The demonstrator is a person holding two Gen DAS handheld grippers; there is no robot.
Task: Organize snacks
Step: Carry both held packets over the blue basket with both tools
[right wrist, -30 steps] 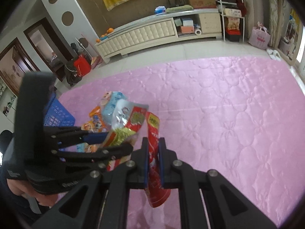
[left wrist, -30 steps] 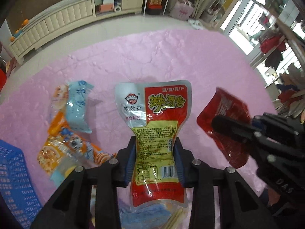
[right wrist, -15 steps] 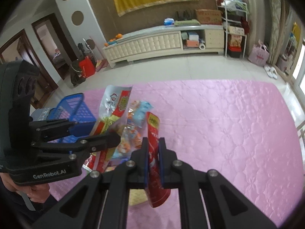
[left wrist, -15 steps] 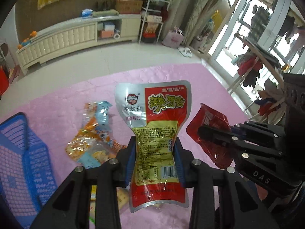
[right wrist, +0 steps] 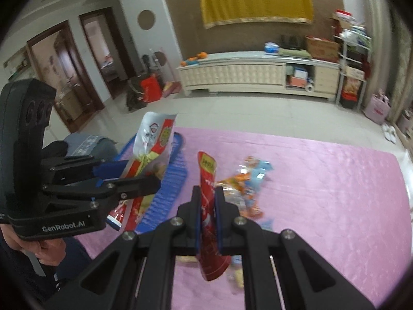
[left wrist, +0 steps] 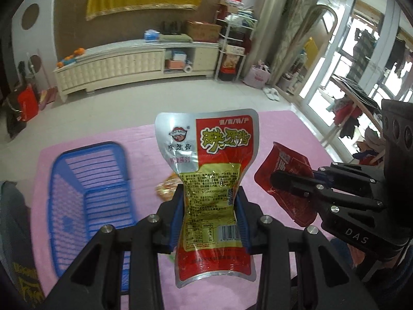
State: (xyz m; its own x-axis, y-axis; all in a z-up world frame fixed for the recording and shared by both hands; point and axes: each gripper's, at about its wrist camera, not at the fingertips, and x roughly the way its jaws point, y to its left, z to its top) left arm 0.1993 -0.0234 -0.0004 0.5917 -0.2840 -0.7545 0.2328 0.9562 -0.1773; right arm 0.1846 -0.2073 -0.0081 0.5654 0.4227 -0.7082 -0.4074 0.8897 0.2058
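Note:
My left gripper (left wrist: pixel 209 201) is shut on a silver, red and yellow snack pouch (left wrist: pixel 209 155), held upright and squeezed at its waist, high above the pink quilt (left wrist: pixel 296 134). To its right, my right gripper (left wrist: pixel 277 180) is shut on a thin red packet (left wrist: pixel 284 160). In the right wrist view the red packet (right wrist: pixel 207 170) stands edge-on between the pads of the right gripper (right wrist: pixel 207 193), and the left gripper (right wrist: pixel 144 178) with its pouch (right wrist: pixel 152 134) hovers over the blue basket (right wrist: pixel 175 173). A blue slatted basket (left wrist: pixel 90 180) lies at lower left.
Several loose snack packets (right wrist: pixel 242 180) lie on the pink quilt (right wrist: pixel 322 180) ahead of the right gripper, one orange packet (left wrist: pixel 167 186) showing behind the left pouch. A person's hand (right wrist: pixel 44 248) holds the left gripper. Tiled floor (left wrist: pixel 144 103) and a white cabinet (left wrist: pixel 134 64) lie beyond.
Both grippers have risen with their packets held, and the views have tilted up toward the room. The blue basket has come into full view at lower left.

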